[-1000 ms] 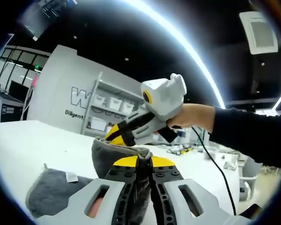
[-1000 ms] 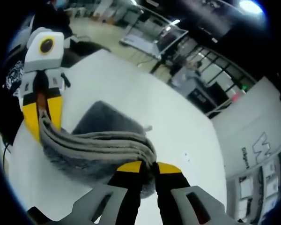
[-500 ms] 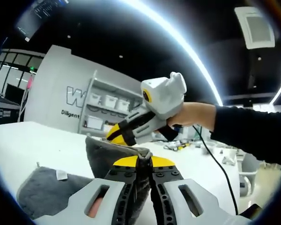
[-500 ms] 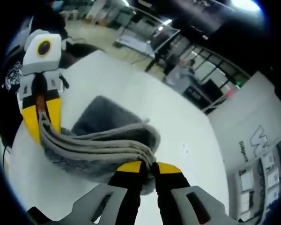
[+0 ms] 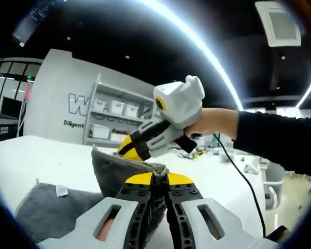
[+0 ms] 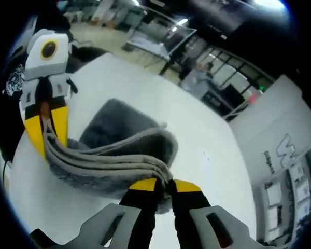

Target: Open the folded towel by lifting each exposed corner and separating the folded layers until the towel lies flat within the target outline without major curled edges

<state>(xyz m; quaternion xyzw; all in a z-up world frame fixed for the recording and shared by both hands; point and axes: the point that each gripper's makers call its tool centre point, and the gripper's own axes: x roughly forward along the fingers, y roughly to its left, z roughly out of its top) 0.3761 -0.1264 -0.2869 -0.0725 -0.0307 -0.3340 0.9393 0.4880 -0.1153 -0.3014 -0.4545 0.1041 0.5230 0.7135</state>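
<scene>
A grey towel is held up off the white table between both grippers, its folded layers stretched in a band from one to the other. My right gripper is shut on one end of the towel. My left gripper is shut on the other end, and the towel rises as a grey fold just beyond its jaws. In the right gripper view the left gripper stands at the left, clamped on the towel. The right gripper appears in the left gripper view, held by a hand. The lower part of the towel lies on the table.
The white table extends around the towel. A white wall with shelves of bins stands behind. Small items and a cable lie at the table's far right. A dark sleeve reaches in from the right.
Both grippers stay shut on the towel. The views have shifted slightly; the far edge of the towel has lifted and arched a little more above the table.
</scene>
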